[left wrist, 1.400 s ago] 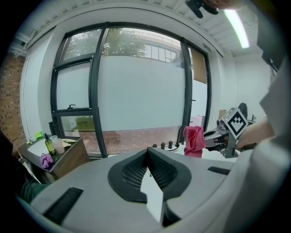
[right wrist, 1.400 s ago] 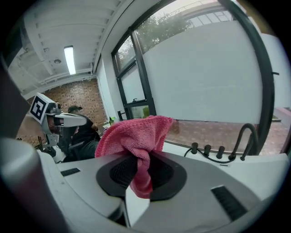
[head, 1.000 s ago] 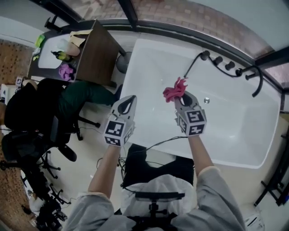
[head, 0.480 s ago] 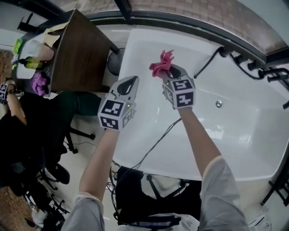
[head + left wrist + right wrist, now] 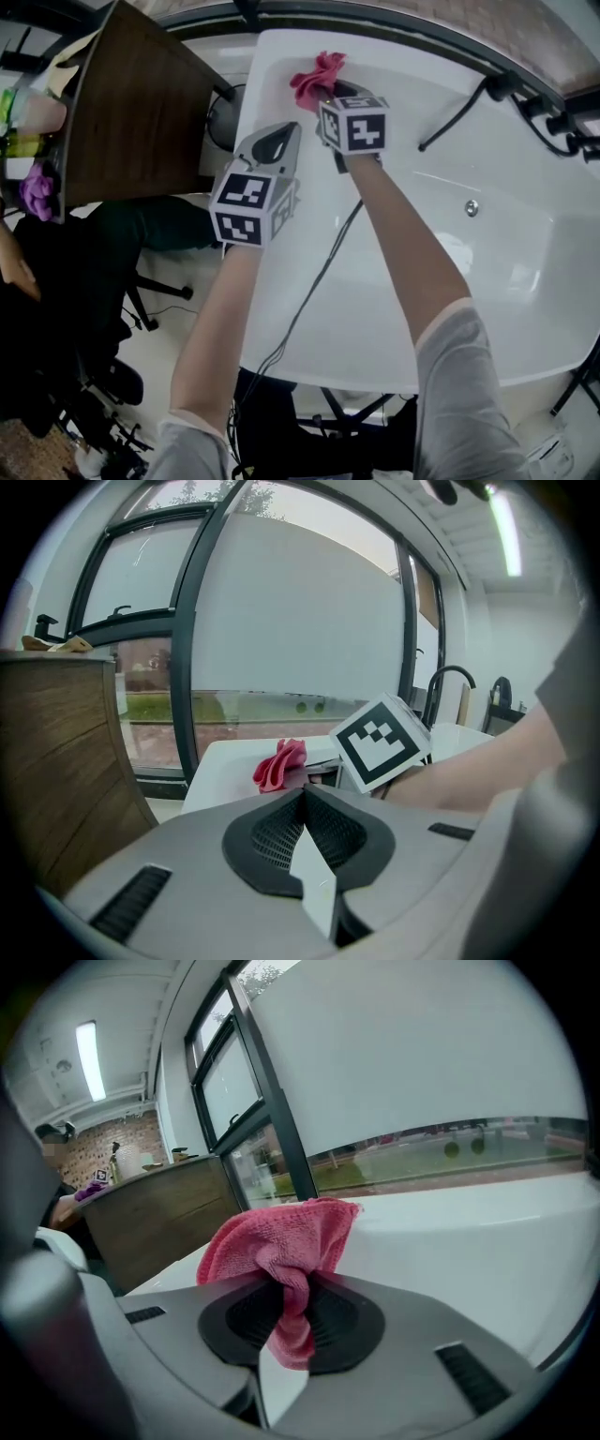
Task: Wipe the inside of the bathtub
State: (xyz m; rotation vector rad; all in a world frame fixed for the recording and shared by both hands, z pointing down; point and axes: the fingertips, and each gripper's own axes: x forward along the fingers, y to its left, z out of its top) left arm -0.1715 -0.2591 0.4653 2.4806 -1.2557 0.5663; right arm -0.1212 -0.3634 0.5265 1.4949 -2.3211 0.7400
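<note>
Tall dark-framed windows ahead, a wooden cabinet to the left, brick wall behind, strip light overhead.

From the head view I can't tell whether the cloth touches the bathtub, whose right end runs off the picture's edge. The marker cube covers most of the right gripper there. In the right gripper view the cloth's middle disappears between the jaws. The desk is cut off at the top. The purple thing beside it is too small for me to identify.
</note>
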